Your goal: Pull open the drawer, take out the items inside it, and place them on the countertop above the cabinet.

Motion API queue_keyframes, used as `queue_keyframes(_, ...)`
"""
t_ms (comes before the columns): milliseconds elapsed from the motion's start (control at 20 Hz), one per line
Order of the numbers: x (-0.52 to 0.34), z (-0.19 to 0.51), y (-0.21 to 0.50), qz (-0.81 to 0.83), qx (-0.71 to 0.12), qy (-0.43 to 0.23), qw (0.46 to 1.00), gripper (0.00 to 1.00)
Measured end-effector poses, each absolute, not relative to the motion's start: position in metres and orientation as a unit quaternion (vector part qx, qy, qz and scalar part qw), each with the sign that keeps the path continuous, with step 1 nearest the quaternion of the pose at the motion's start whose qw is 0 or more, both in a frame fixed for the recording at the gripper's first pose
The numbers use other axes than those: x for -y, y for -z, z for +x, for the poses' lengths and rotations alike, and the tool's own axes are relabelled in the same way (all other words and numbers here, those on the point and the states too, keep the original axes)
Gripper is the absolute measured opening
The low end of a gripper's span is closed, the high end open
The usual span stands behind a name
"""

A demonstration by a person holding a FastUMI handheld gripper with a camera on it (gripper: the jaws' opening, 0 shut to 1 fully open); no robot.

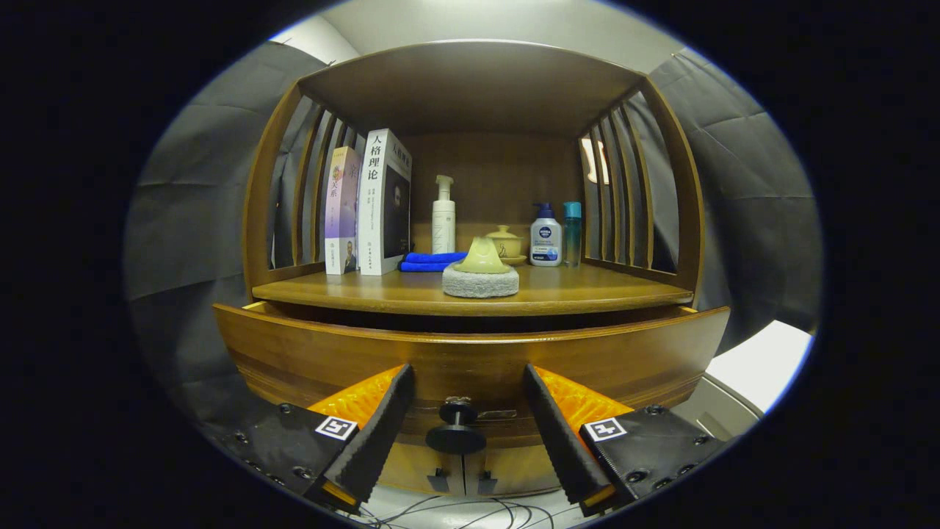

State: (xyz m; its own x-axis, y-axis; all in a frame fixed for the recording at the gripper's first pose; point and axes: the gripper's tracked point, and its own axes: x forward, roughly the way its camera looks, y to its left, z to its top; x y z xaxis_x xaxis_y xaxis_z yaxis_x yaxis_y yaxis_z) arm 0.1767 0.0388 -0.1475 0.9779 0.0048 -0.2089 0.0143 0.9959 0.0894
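Observation:
A wooden cabinet drawer (308, 353) is pulled partly out below the countertop (573, 294); a dark gap shows behind its front panel and its inside is hidden. Its round black knob (456, 432) stands between the fingers of my gripper (467, 411), which is open with both fingers clear of the knob on either side. On the countertop, a pale yellow-green cup lies upside down on a round grey pad (481, 281).
On the countertop stand two books (367, 206) at the left, a folded blue cloth (432, 261), a white pump bottle (443, 217), a small lidded pot (505, 242), a blue-capped bottle (546, 236) and a teal bottle (572, 231). Slatted side walls (624, 191) and a roof enclose the shelf. Cables lie on the floor below.

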Motion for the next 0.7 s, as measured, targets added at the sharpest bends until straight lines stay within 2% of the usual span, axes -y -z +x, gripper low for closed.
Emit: queue_keyframes(700, -0.036, 0.22, 0.151, 0.039, -0.096, -0.008, 0.995, 0.96)
